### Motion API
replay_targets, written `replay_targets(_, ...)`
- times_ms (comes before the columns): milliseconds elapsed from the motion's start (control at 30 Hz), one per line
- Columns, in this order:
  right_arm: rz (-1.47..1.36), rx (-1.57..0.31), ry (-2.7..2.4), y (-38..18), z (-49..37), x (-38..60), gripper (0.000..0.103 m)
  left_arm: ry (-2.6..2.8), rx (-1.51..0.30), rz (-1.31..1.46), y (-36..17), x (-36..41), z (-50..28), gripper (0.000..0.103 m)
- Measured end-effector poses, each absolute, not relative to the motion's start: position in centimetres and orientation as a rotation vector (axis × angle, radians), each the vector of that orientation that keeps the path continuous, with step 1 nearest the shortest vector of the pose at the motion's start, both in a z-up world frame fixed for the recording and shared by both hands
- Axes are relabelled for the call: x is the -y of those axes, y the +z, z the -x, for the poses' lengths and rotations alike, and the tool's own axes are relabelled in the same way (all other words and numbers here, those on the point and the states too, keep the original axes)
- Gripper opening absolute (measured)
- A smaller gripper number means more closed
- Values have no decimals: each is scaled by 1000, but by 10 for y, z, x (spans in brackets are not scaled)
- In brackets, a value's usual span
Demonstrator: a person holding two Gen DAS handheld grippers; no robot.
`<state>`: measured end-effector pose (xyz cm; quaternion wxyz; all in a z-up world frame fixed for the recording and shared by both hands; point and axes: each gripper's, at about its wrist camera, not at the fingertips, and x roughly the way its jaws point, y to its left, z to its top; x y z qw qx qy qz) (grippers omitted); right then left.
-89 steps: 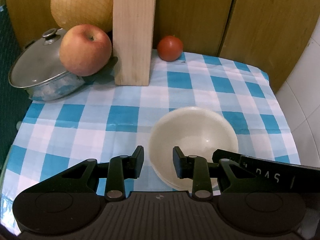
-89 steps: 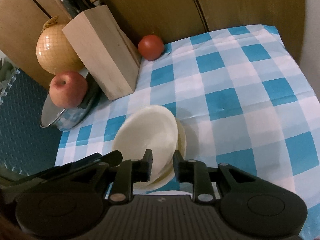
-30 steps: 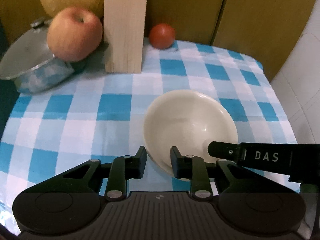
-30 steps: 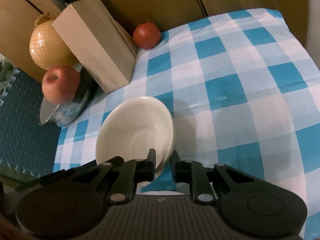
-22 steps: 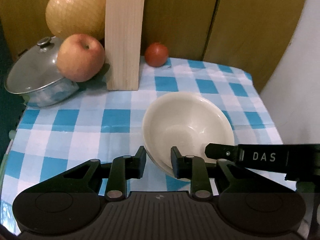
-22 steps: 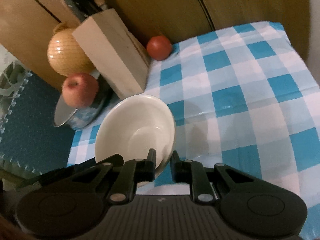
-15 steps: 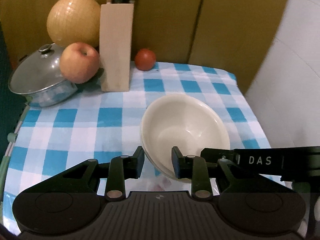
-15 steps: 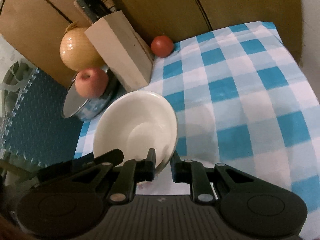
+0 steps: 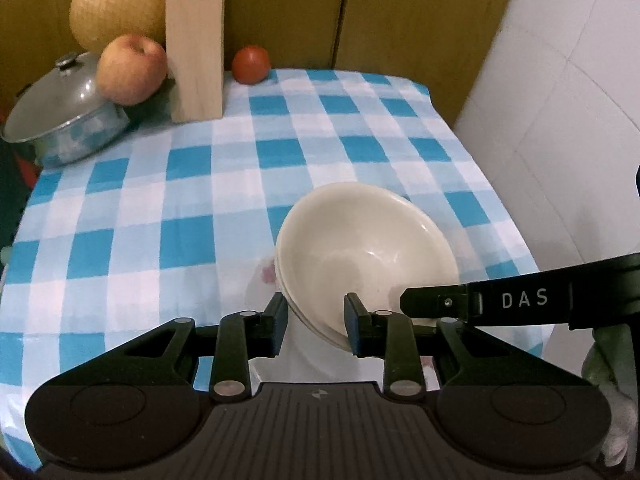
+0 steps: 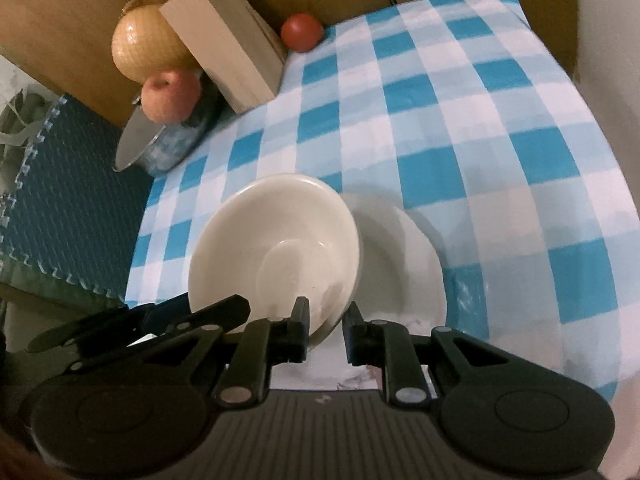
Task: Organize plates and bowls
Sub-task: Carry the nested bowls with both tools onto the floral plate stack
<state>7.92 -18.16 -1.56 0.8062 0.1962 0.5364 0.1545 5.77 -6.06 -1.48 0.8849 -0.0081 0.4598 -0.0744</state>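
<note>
A stack of cream bowls is held tilted above the checked tablecloth. My left gripper is shut on the stack's near rim. My right gripper is shut on the opposite rim of the same bowls. A white plate lies flat on the cloth just right of the bowls in the right wrist view. The right gripper's body shows as a black bar marked DAS in the left wrist view.
At the back left stand a lidded steel pot, an apple, a yellow pomelo and a wooden knife block. A tomato sits by the brown wall. A white wall is to the right.
Both grippers have carried the bowls up and back toward the table's near right side. The white plate has come into view beside the bowls.
</note>
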Motion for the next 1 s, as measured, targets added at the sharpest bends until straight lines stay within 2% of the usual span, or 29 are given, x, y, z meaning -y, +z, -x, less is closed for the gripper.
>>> replay_targets(500, -408, -1150, 287, -24, -66, 182, 20, -164, -1005, 24, -34, 63, -52, 39)
replay_targets(567, -409, -1135, 282, -22, -62, 184, 21, -162, -992, 17, -32, 63, -50, 46)
replay_targets(633, -416, -1114, 277, -19, -58, 187, 22, -152, -966, 7, -29, 62, -46, 63)
replay_targets(800, -407, -1071, 269, -10, -49, 187, 27, -133, -926, 12, -20, 57, -41, 70)
replay_targets(967, -394, -1009, 256, 2, -32, 187, 28, -114, -899, 24, -14, 52, -33, 72)
replay_targets(1000, -388, -987, 253, 7, -26, 186, 31, -107, -886, 19, -13, 50, -29, 75)
